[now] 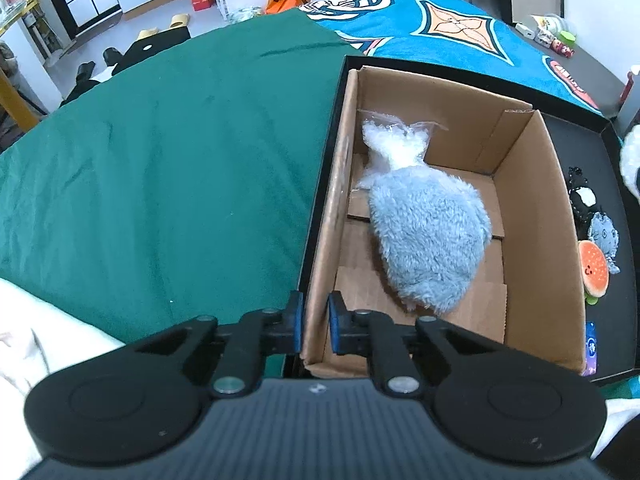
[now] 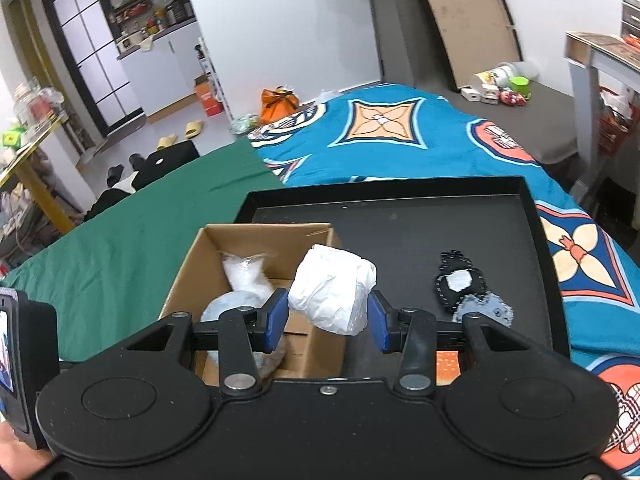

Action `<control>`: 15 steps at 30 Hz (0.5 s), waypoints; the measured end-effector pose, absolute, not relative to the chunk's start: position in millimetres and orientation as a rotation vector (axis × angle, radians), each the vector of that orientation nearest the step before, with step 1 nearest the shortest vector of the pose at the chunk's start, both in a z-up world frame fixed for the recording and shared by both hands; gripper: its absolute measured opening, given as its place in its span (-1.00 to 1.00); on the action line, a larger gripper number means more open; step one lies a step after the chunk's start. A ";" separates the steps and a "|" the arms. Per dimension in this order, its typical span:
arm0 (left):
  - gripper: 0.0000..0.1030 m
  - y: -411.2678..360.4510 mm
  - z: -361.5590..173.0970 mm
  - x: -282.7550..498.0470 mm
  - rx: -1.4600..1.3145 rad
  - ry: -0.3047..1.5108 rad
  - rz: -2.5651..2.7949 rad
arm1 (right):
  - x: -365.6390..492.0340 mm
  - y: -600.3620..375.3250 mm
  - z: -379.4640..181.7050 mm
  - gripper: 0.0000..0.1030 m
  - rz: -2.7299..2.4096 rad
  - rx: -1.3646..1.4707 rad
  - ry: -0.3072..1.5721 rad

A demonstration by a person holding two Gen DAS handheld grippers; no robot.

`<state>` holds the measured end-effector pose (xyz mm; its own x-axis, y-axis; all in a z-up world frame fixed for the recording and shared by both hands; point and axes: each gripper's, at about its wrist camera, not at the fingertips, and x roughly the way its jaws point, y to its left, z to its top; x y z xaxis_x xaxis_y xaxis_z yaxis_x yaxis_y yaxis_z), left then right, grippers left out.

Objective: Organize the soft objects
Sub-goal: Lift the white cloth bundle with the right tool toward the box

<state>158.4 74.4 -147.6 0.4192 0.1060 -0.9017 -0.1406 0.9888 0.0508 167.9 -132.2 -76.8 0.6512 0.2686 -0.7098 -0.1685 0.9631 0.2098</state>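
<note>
A cardboard box stands on a black tray; it holds a grey-blue plush and a clear bag of white stuffing. My left gripper is shut on the box's left wall near its front corner. My right gripper is shut on a white crumpled soft bundle, held above the box's right wall. The plush and bag also show in the right wrist view.
On the tray right of the box lie a black-and-white plush, a small grey plush and an orange burger plush. A green cloth and a blue patterned blanket cover the bed.
</note>
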 end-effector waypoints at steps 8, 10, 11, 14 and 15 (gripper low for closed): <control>-0.77 81.0 -146.7 155.6 -0.060 1.110 0.144 | 175.3 -105.7 -69.9 -0.17 0.280 0.081 0.810; -0.77 80.6 -146.3 155.5 -0.054 1.107 0.145 | 179.5 -96.7 -66.0 -0.14 0.298 0.057 0.798; -0.77 80.1 -146.3 155.5 -0.051 1.107 0.146 | 181.8 -92.6 -63.8 -0.10 0.306 0.042 0.792; -0.77 80.3 -146.2 155.5 -0.053 1.107 0.145 | 185.0 -83.7 -57.7 0.13 0.319 -0.006 0.773; -0.77 81.0 -146.1 155.5 -0.054 1.107 0.144 | 184.9 -82.8 -56.9 0.16 0.317 -0.012 0.769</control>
<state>155.5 81.0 -146.1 0.4391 0.0886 -0.8941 -0.1427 0.9894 0.0280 184.9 -82.8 -56.9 0.6738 0.2773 -0.6849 -0.2860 0.9525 0.1043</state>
